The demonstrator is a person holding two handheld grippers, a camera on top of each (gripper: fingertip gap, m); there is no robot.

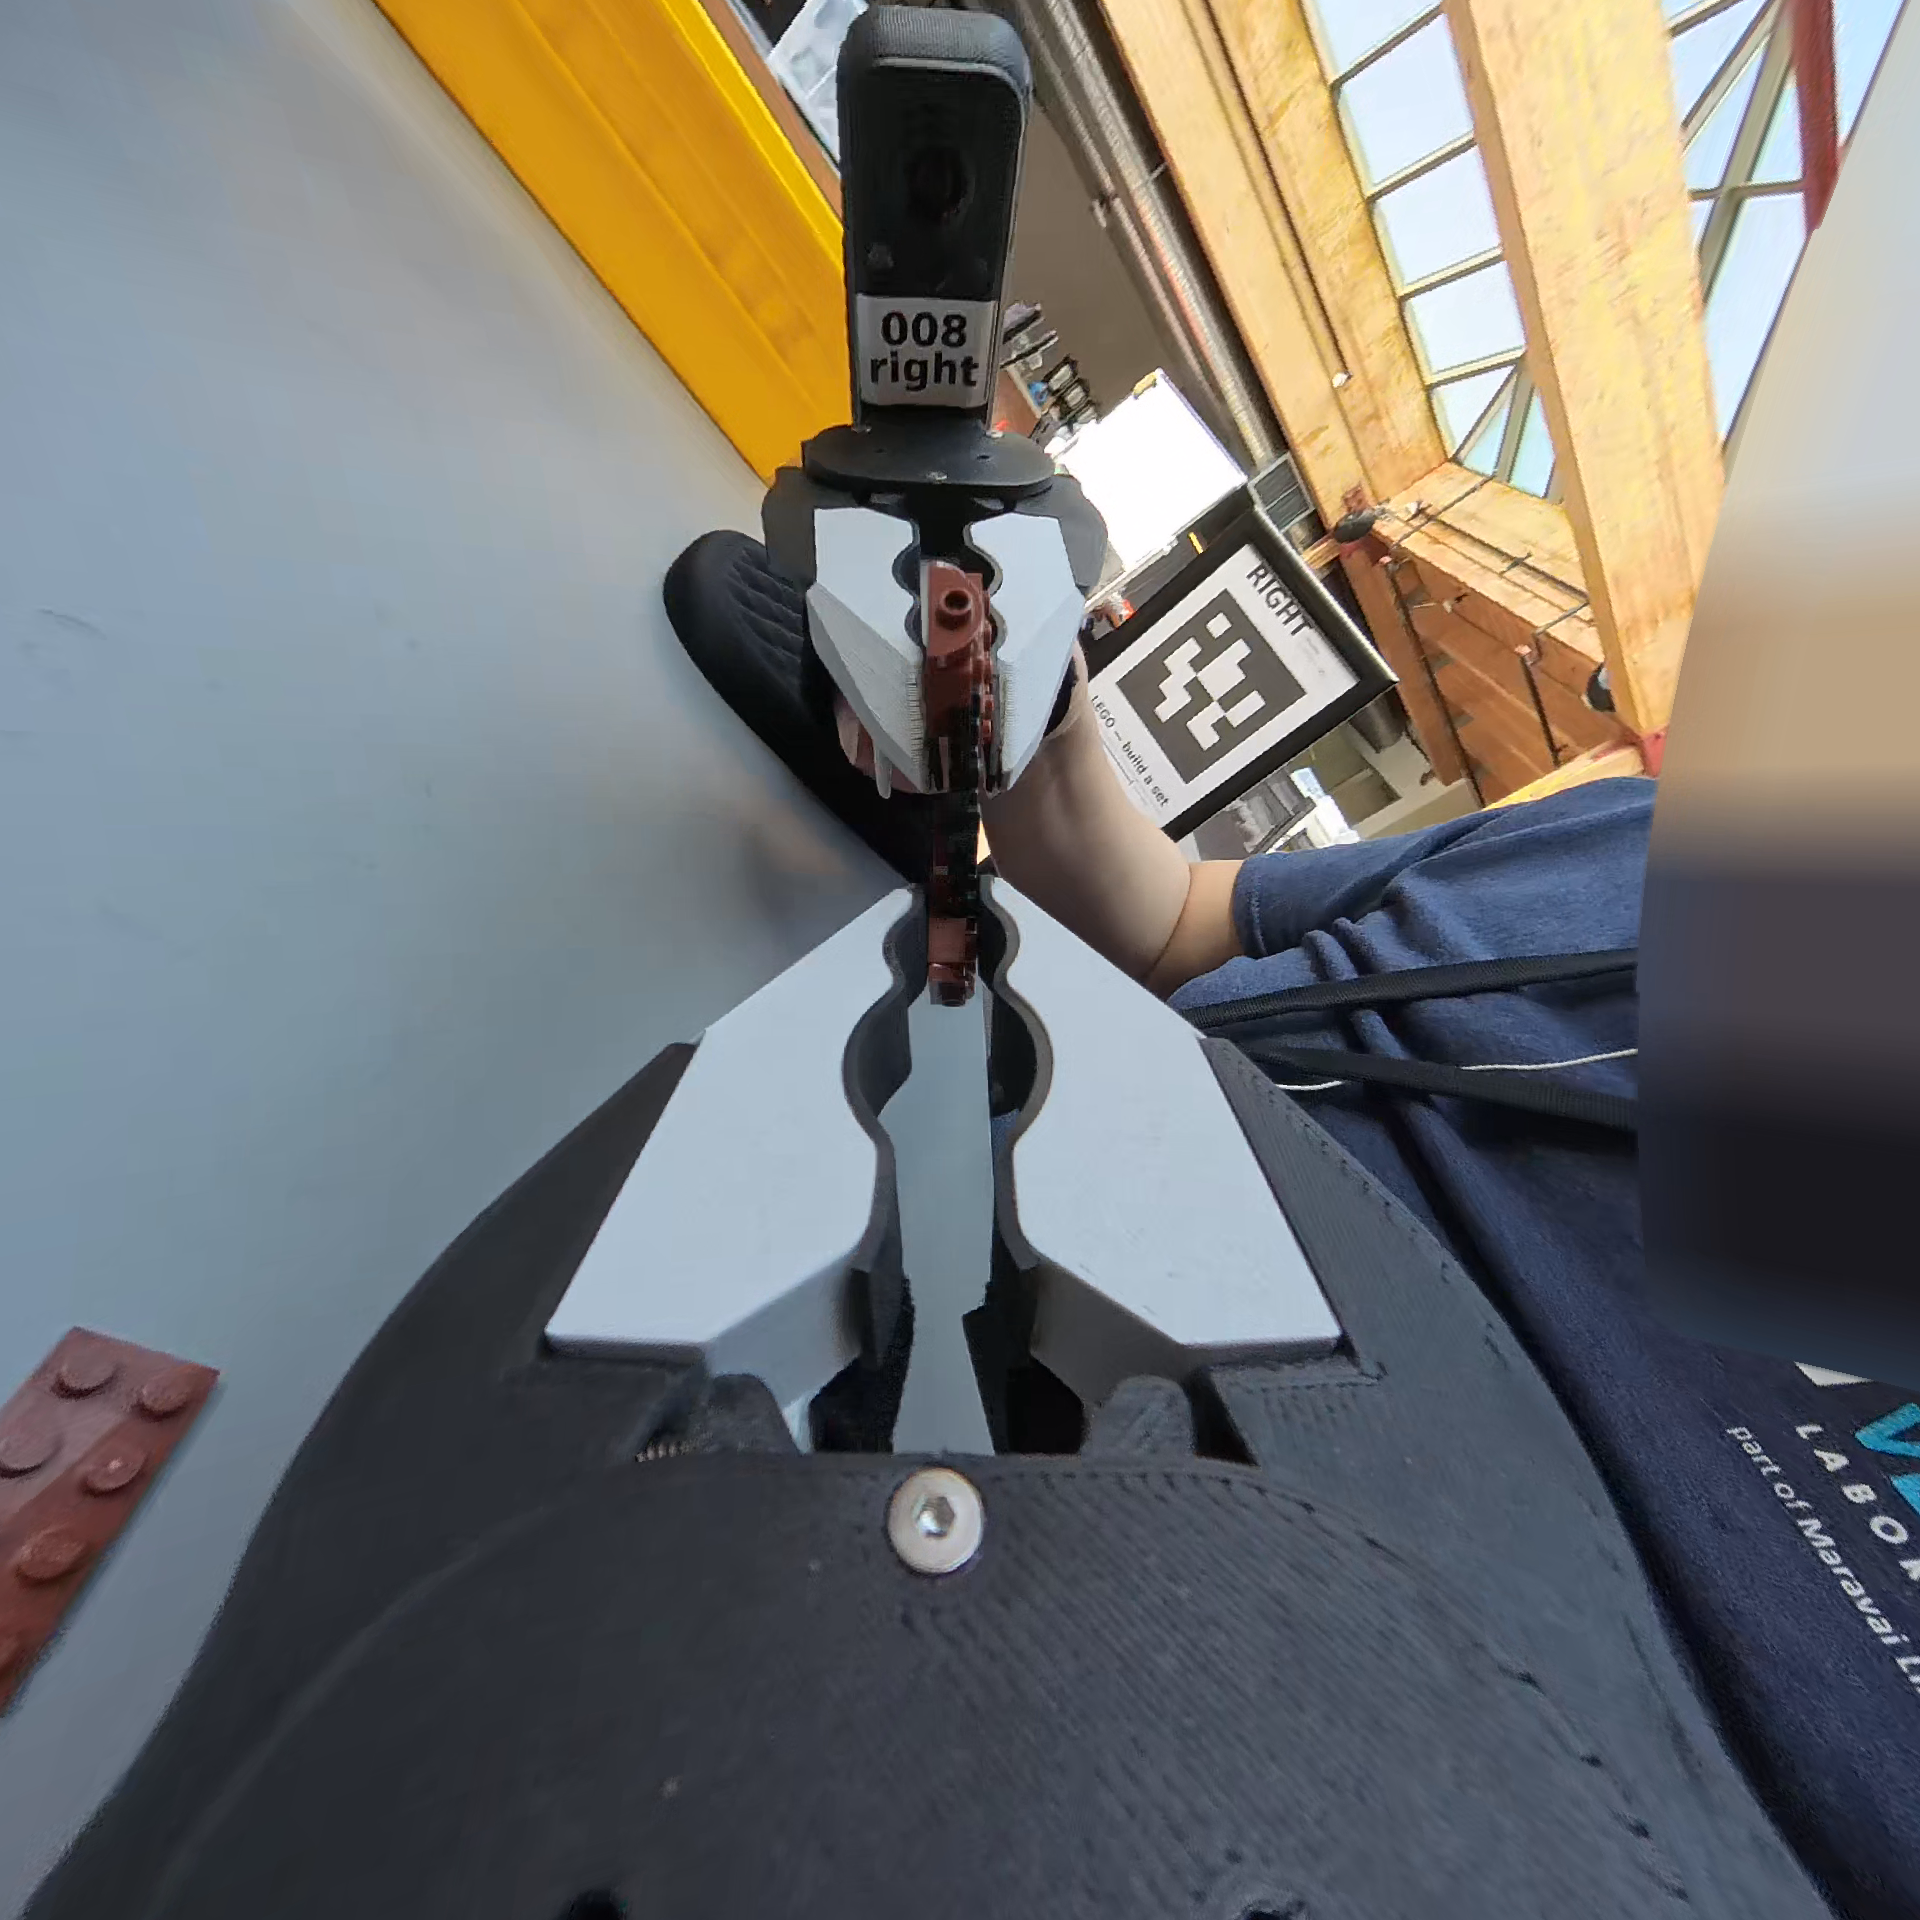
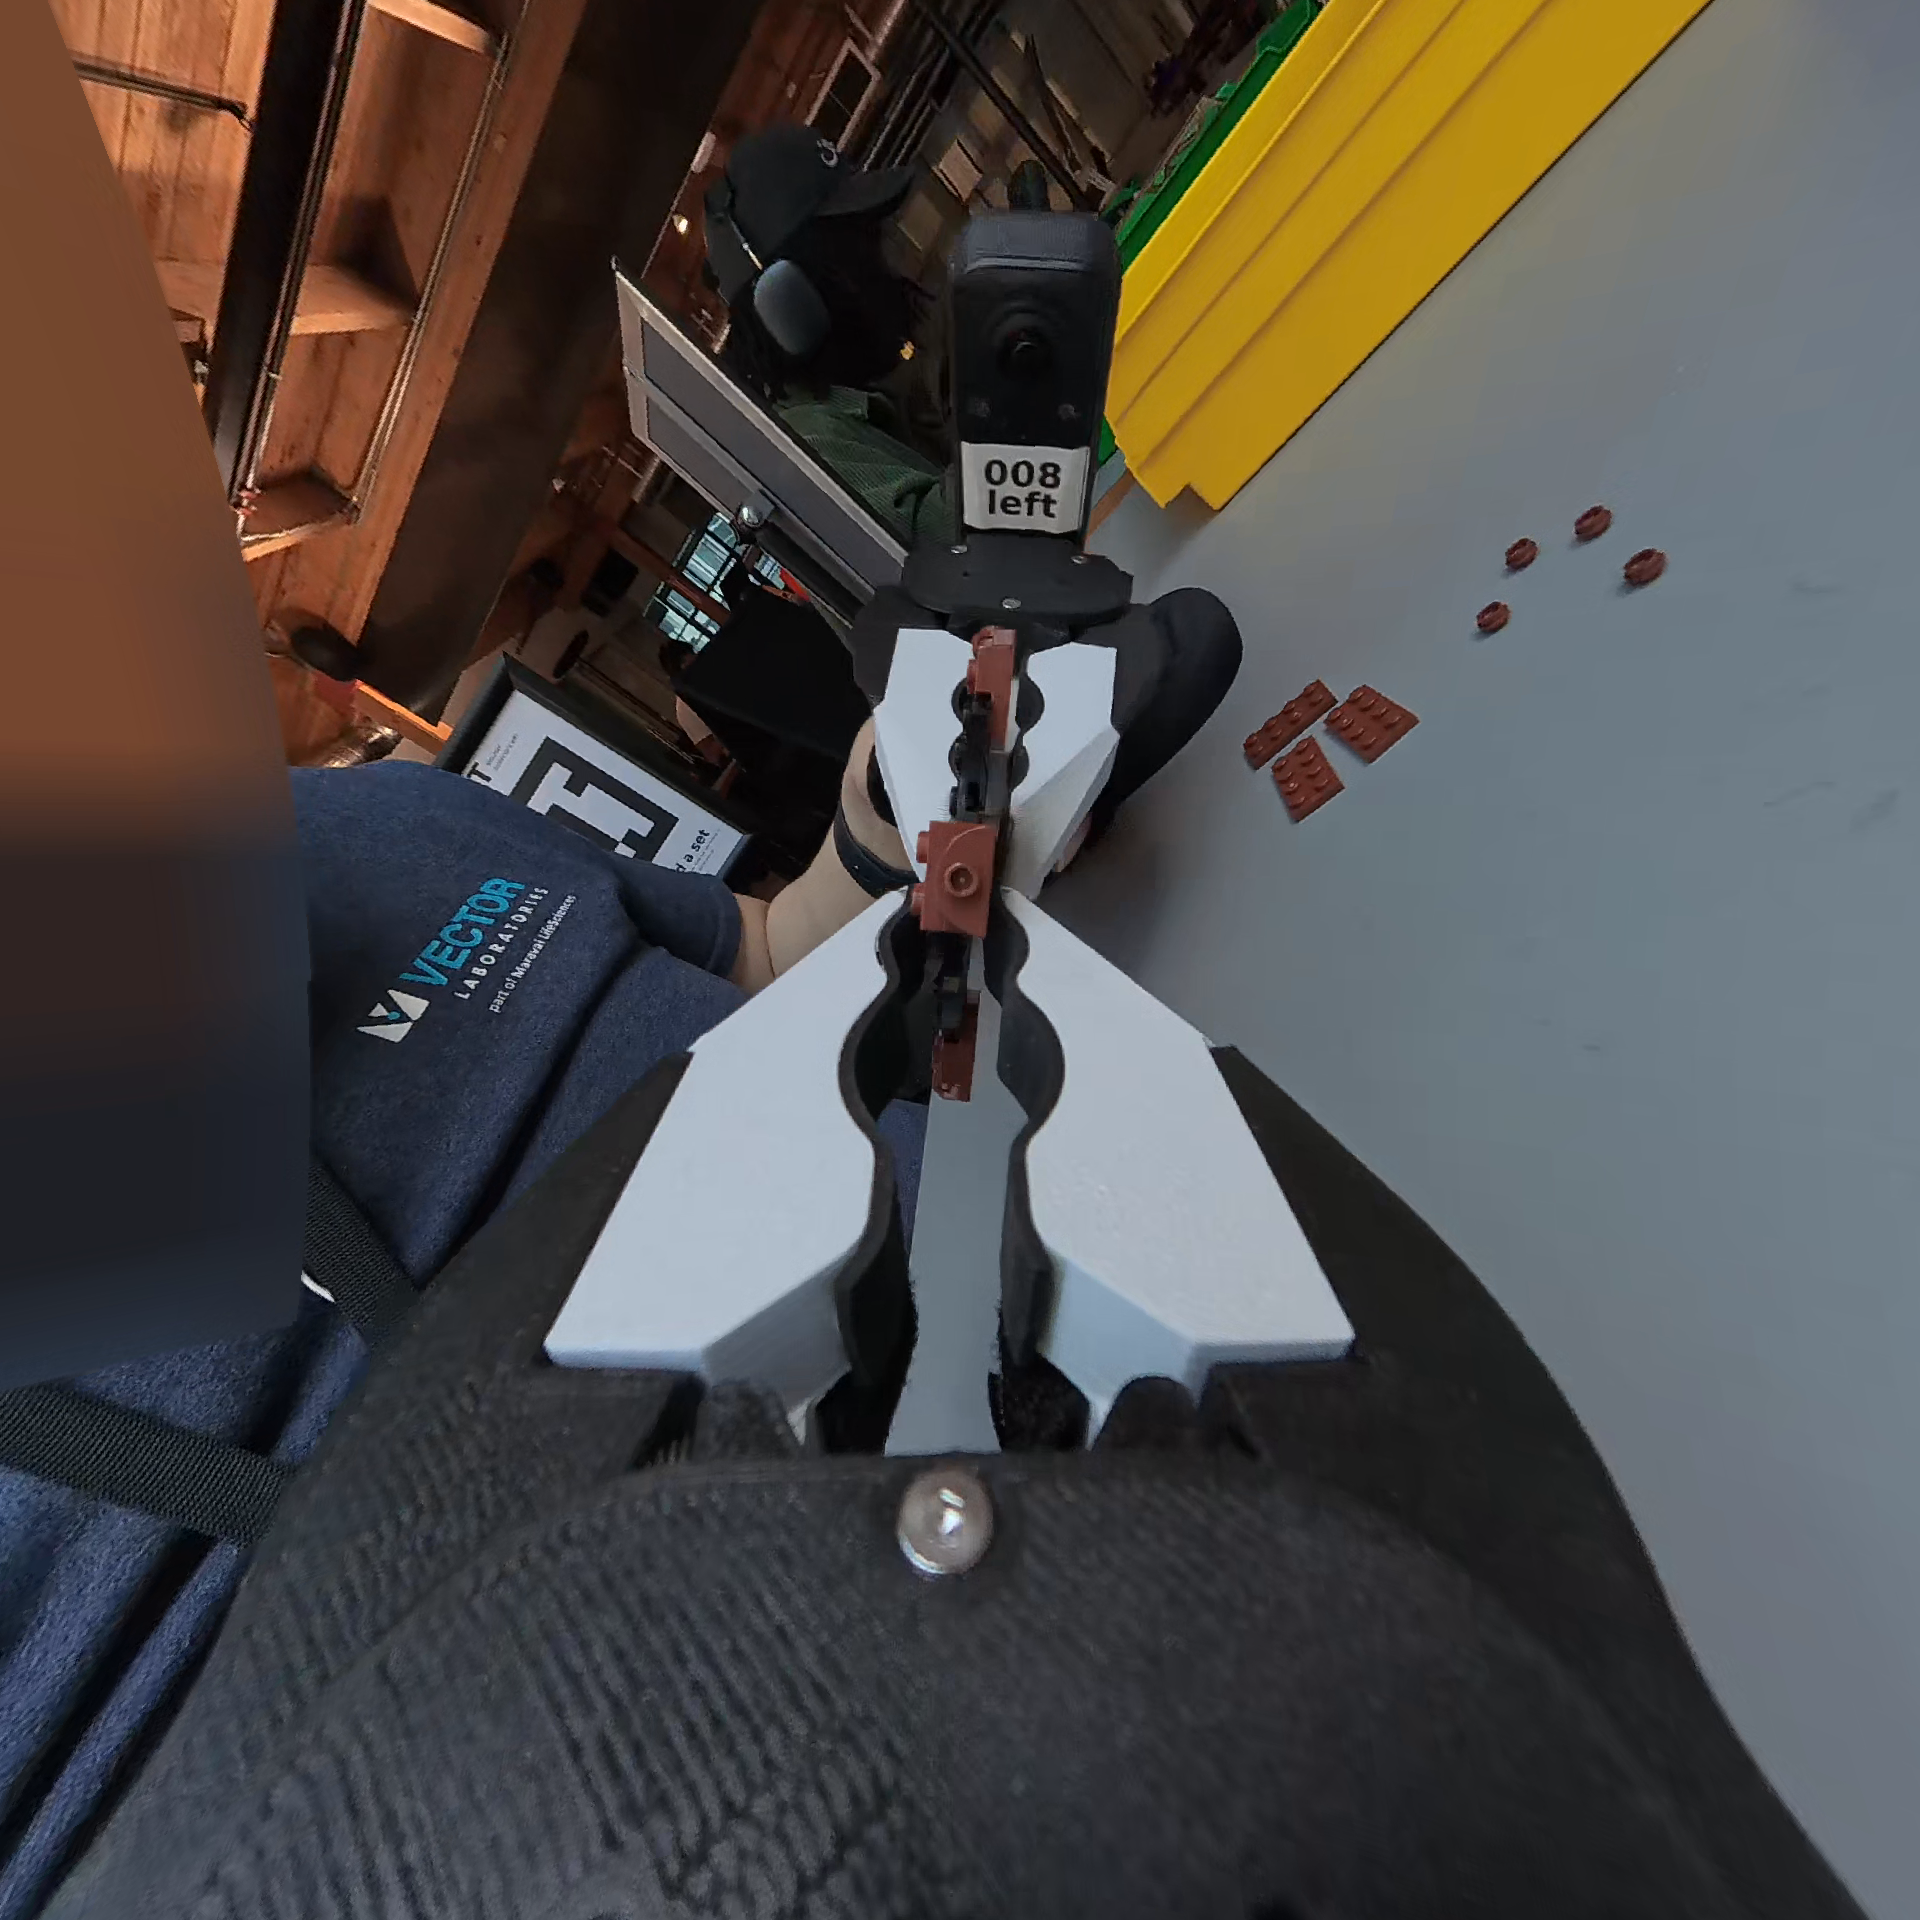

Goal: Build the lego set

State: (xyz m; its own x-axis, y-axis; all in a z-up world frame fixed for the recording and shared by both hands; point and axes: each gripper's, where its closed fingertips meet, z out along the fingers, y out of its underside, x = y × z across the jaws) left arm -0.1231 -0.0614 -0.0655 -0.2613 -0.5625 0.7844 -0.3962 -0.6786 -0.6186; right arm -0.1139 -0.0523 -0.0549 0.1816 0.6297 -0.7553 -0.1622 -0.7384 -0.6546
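A long, thin brown and black lego assembly (image 1: 948,940) is held in the air between my two grippers, which face each other tip to tip. My left gripper (image 1: 951,906) is shut on one end. My right gripper (image 1: 954,779) is shut on the other end, with a brown studded brick (image 1: 951,608) showing between its fingers. In the right wrist view my right gripper (image 2: 956,912) clamps the assembly just behind a brown brick with one side stud (image 2: 961,883). The left gripper (image 2: 992,842) holds the far end. The middle of the assembly is partly hidden by the fingers.
On the grey table (image 2: 1558,1039) lie three brown plates (image 2: 1307,779) and several small round brown pieces (image 2: 1522,553). Another brown plate (image 1: 73,1475) lies at the left. A yellow bin (image 2: 1351,260) stands at the far edge. A person in a navy sweatshirt (image 2: 499,1039) sits close. The grippers are tip to tip, or close to it.
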